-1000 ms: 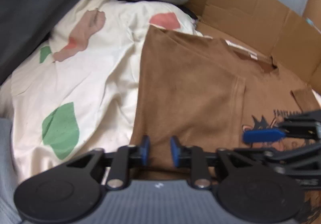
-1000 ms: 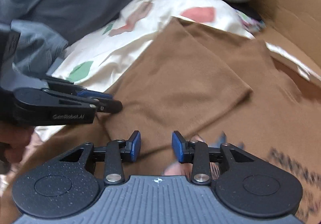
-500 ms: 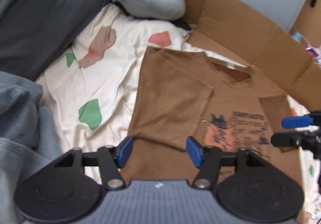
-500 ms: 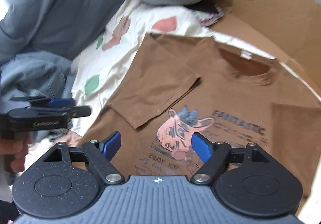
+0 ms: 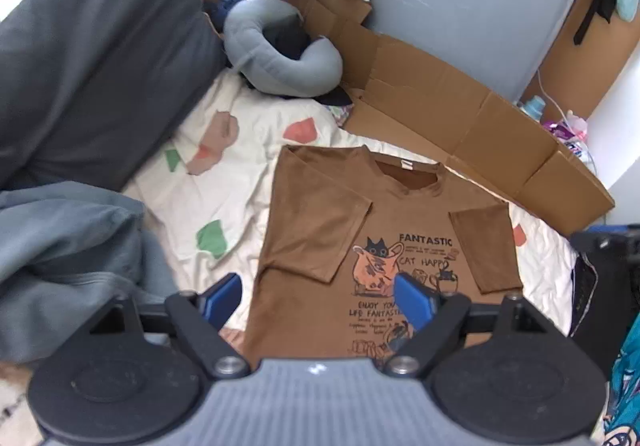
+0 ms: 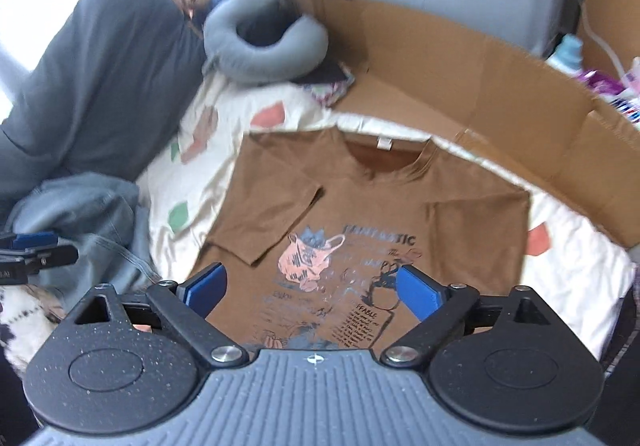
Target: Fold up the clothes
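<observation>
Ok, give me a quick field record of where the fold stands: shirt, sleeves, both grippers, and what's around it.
garment: brown T-shirt, lying print side up on the patterned sheet
sleeves: both folded inward over the body
lengthwise fold: not yet done
left gripper: open, jaws just been opening, nothing between them, above the shirt
right gripper: open, jaws just been opening, nothing between them, above the shirt
surroundings: grey neck pillow beyond the collar, flattened cardboard along the far side, grey clothing pile beside the sheet
</observation>
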